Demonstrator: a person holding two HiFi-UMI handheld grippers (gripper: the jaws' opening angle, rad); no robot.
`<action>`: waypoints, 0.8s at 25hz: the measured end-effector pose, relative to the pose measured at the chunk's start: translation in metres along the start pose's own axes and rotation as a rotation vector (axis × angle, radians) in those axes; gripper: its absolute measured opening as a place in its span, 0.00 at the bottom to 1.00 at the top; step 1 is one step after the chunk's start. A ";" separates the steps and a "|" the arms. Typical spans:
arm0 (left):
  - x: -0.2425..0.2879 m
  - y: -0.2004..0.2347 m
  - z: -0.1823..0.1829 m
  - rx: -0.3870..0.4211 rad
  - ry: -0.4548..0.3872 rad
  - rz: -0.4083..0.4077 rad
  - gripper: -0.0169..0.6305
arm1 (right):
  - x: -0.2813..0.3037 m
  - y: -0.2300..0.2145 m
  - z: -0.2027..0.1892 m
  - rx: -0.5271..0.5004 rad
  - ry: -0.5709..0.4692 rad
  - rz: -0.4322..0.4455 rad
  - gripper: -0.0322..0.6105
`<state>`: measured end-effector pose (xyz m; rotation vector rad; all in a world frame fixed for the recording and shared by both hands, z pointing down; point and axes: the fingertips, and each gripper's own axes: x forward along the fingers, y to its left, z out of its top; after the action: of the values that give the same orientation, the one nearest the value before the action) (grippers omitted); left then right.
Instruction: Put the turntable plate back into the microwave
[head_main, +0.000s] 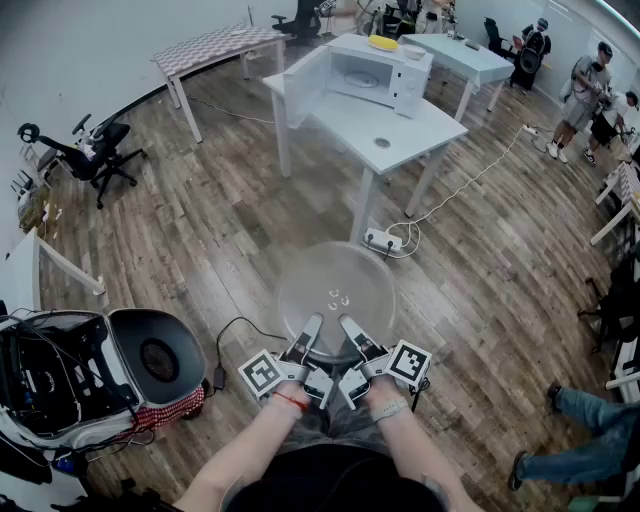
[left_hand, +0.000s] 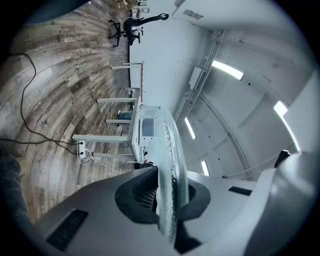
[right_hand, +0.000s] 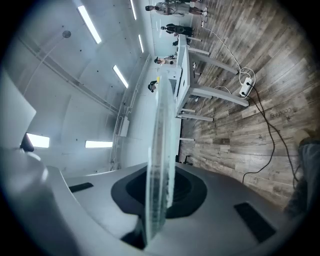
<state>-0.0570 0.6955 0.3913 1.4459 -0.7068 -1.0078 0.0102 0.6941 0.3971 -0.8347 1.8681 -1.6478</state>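
Note:
A clear glass turntable plate is held flat in the air above the wood floor, well short of the table. My left gripper is shut on its near rim, and my right gripper is shut on the rim right beside it. In the left gripper view the plate shows edge-on between the jaws of my left gripper. The right gripper view shows the plate edge-on too, inside my right gripper. A white microwave with its door swung open stands on the far white table.
A power strip with a white cable lies on the floor by the table legs. A black cord runs to the lower left, where an open case sits. An office chair stands at left. People stand at the far right.

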 end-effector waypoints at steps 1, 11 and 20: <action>0.006 0.003 0.002 0.003 0.002 0.001 0.07 | 0.003 -0.002 0.005 0.001 -0.002 -0.001 0.12; 0.088 0.026 0.027 0.000 -0.007 -0.016 0.07 | 0.057 -0.019 0.076 -0.008 0.009 0.011 0.12; 0.154 0.050 0.043 -0.019 -0.032 -0.002 0.07 | 0.097 -0.037 0.134 0.008 0.035 0.002 0.12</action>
<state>-0.0205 0.5336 0.4148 1.4170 -0.7169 -1.0384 0.0452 0.5297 0.4180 -0.8056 1.8835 -1.6785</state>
